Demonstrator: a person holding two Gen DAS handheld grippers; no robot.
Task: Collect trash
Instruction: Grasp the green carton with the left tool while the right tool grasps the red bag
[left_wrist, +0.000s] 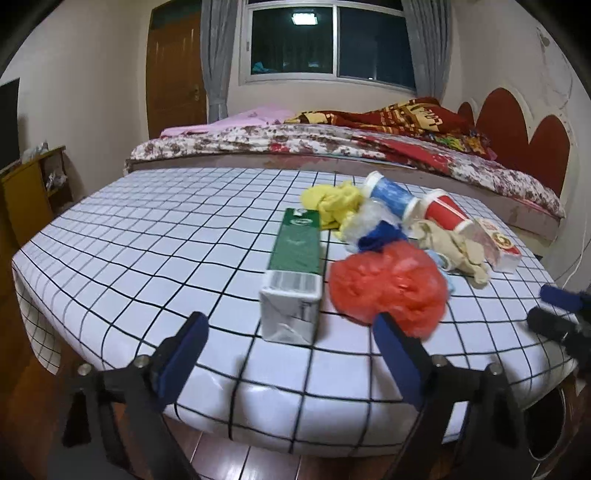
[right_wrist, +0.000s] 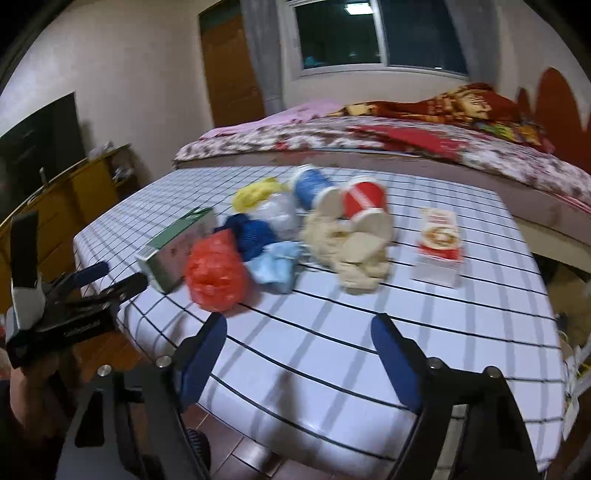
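Trash pile: clustered on the right-centre of the bench, items touching or overlapping one another.
Green and white rectangular carton (left_wrist: 293, 269): lies flat at the left edge of the pile, white end toward the left wrist camera.
Crumpled red plastic bag (left_wrist: 388, 288): just right of the carton's near end, nearest item to the front edge.
Crumpled dark blue cloth (left_wrist: 380, 234): behind the red bag.
Light blue crumpled bag (right_wrist: 275, 266): beside the red bag, in front of the blue cloth.
Yellow crumpled bag (left_wrist: 332, 203): far side of the pile, with a clear plastic wad (left_wrist: 365, 218) next to it.
Blue paper cup (left_wrist: 388, 192) and red paper cup (left_wrist: 445, 214): both on their sides at the back, side by side.
Beige crumpled glove-like rag (right_wrist: 347, 247): in front of the red cup.
Red and white small flat box (right_wrist: 439, 245): apart from the pile, on the right.
Bench (left_wrist: 166, 236): covered in white sheet with black grid lines, sheet hanging over the front edge.
Left tongs (left_wrist: 291, 332): open, empty, at the front edge facing the carton.
Right tongs (right_wrist: 299, 339): open, empty, above the front edge; view motion-blurred.
Room: bed with floral and red blankets (left_wrist: 332, 140) directly behind the bench; dark window with grey curtains (left_wrist: 325, 40); brown wooden door (left_wrist: 173, 70); yellow wooden cabinet (left_wrist: 26, 195) at left; reddish wood floor.
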